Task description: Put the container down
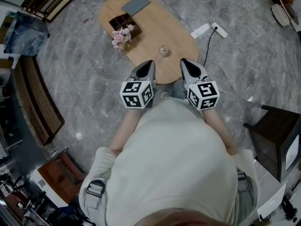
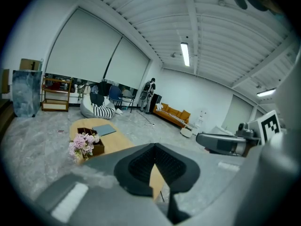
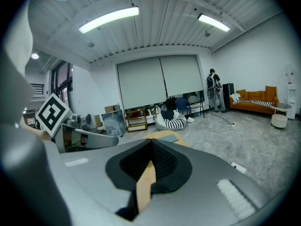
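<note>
Standing over the wooden table [image 1: 157, 29], left gripper [image 1: 149, 62] at centre frame, jaws together and empty, small clear container [image 1: 163, 50] on the tabletop just beyond, between both grippers, right gripper [image 1: 185, 61] likewise closed on nothing, container's contents too small to tell.

Oval table [image 1: 169, 27], upper centre: pink flowers [image 1: 122, 36], grey pad [image 1: 136, 4]. Power strip [image 1: 209, 29], upper right. Dark chair [image 1: 275, 135], right edge.

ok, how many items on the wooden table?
4: grey pad at the far end, dark divided box beside it, pink flowers at the box's near side, small clear container toward the near end. None seem hidden.
</note>
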A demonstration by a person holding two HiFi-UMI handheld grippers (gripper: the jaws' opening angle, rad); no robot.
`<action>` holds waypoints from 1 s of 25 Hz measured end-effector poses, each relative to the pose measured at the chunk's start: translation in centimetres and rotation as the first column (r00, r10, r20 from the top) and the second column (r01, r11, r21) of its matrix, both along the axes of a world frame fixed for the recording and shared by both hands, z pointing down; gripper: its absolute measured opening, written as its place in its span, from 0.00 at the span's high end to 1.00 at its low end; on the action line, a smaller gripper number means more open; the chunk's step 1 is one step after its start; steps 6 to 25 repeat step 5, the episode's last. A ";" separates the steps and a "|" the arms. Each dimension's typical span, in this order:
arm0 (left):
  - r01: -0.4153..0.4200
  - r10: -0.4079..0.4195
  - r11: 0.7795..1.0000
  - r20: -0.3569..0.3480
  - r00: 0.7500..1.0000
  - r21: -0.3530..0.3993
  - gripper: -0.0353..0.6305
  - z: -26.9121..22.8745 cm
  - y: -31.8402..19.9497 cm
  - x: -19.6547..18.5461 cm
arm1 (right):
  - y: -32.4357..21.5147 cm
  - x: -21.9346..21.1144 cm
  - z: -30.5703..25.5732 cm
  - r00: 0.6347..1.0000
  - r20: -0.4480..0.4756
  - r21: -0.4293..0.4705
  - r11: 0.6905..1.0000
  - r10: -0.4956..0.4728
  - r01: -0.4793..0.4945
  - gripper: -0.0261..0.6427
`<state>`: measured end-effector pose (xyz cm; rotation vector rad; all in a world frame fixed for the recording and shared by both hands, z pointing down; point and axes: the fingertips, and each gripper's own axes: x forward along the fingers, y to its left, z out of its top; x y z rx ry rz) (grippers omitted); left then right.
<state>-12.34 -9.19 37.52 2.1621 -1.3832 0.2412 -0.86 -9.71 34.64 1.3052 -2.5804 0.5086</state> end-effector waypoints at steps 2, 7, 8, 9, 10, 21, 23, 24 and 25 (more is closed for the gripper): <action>-0.002 0.002 1.000 -0.001 1.000 -0.001 0.95 0.1 -0.1 0.1 | -0.1 0.0 0.1 1.000 -0.002 0.000 1.000 -0.001 0.001 0.96; -0.003 0.003 1.000 -0.002 1.000 0.003 0.95 0.1 -0.3 0.2 | -0.3 0.1 0.1 1.000 -0.004 0.001 1.000 -0.002 0.002 0.96; -0.003 0.003 1.000 -0.002 1.000 0.003 0.95 0.1 -0.3 0.2 | -0.3 0.1 0.1 1.000 -0.004 0.001 1.000 -0.002 0.002 0.96; -0.003 0.003 1.000 -0.002 1.000 0.003 0.95 0.1 -0.3 0.2 | -0.3 0.1 0.1 1.000 -0.004 0.001 1.000 -0.002 0.002 0.96; -0.003 0.003 1.000 -0.002 1.000 0.003 0.95 0.1 -0.3 0.2 | -0.3 0.1 0.1 1.000 -0.004 0.001 1.000 -0.002 0.002 0.96; -0.003 0.003 1.000 -0.002 1.000 0.003 0.95 0.1 -0.3 0.2 | -0.3 0.1 0.1 1.000 -0.004 0.001 1.000 -0.002 0.002 0.96; -0.003 0.003 1.000 -0.002 1.000 0.003 0.95 0.1 -0.3 0.2 | -0.3 0.1 0.1 1.000 -0.004 0.001 1.000 -0.002 0.002 0.96; -0.003 0.003 1.000 -0.002 1.000 0.003 0.95 0.1 -0.3 0.2 | -0.3 0.1 0.1 1.000 -0.004 0.001 1.000 -0.002 0.002 0.96; -0.003 0.003 1.000 -0.002 1.000 0.003 0.95 0.1 -0.3 0.2 | -0.3 0.1 0.1 1.000 -0.004 0.001 1.000 -0.002 0.002 0.96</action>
